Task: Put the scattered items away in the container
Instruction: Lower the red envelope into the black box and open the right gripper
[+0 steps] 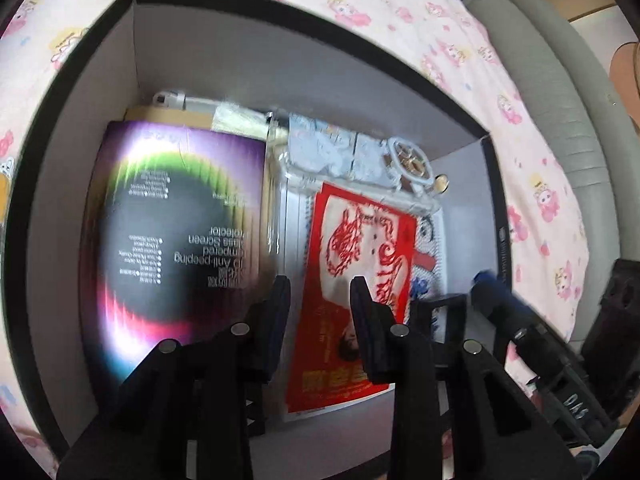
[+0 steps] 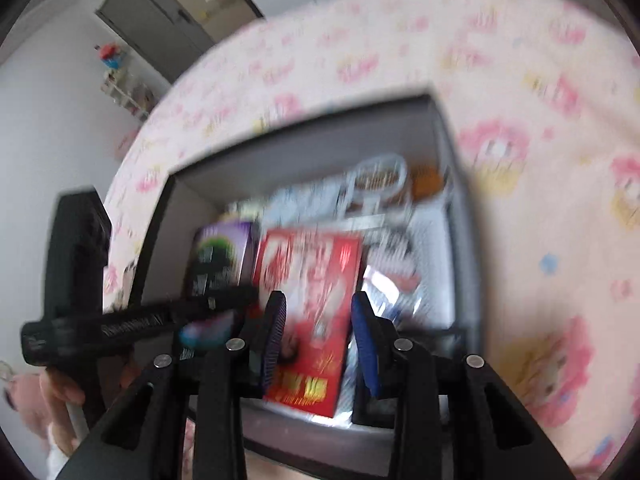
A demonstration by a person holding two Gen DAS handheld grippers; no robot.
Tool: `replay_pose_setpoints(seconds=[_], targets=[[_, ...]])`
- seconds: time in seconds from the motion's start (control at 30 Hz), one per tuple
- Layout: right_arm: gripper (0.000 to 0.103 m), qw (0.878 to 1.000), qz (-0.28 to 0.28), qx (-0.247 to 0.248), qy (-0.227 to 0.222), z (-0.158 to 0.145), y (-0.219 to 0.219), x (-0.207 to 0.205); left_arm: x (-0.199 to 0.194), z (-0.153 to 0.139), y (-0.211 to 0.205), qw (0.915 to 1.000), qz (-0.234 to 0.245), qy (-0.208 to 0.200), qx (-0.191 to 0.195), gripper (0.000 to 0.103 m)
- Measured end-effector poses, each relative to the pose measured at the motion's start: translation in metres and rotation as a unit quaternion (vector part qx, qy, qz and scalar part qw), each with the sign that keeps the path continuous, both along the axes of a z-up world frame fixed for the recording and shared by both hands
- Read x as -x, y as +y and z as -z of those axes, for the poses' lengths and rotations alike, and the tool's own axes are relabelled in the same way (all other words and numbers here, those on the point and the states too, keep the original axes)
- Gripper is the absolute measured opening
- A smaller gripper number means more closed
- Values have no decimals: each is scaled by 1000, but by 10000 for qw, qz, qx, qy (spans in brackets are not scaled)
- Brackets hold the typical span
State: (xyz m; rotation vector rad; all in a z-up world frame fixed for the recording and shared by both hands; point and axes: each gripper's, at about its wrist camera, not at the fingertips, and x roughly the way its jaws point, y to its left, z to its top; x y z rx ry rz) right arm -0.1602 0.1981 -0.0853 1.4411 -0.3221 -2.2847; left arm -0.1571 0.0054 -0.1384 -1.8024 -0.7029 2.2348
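Observation:
A black-rimmed box (image 1: 100, 52) with white inner walls stands on the bed. Inside it a purple and black screen protector pack (image 1: 180, 220) lies at the left and a red packet (image 1: 360, 248) in the middle. A clear case with pale blue items (image 1: 332, 152) and a round white and gold piece (image 1: 410, 162) sit behind them. My left gripper (image 1: 320, 284) hangs open over the box with nothing between its fingers. In the blurred right wrist view my right gripper (image 2: 319, 304) is open above the red packet (image 2: 316, 264), which lies flat in the box (image 2: 460, 200).
A pink cartoon-print sheet (image 1: 500, 92) surrounds the box, and a grey padded edge (image 1: 560, 100) runs along the right. Under the red packet lies a white gridded sheet (image 1: 430, 248). A hand (image 2: 60, 392) holds the left tool (image 2: 140, 320).

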Motion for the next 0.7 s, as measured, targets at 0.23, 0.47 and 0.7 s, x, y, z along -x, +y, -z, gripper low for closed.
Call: replay_pose_setpoints(seconds=[0.23,0.47,0.7], targets=[[30,9996,-56,-244,-121,7,-5,4,-1,4,31,9994,190,-176,213,35],[30,9986,18,-527,12,6,-2,4,-13,-7,20,10000,-94,-24,14,36],[30,9954,-551,-733,-280,24,-28,0,-31,-3,19,9999,-97,-66,-109,36]])
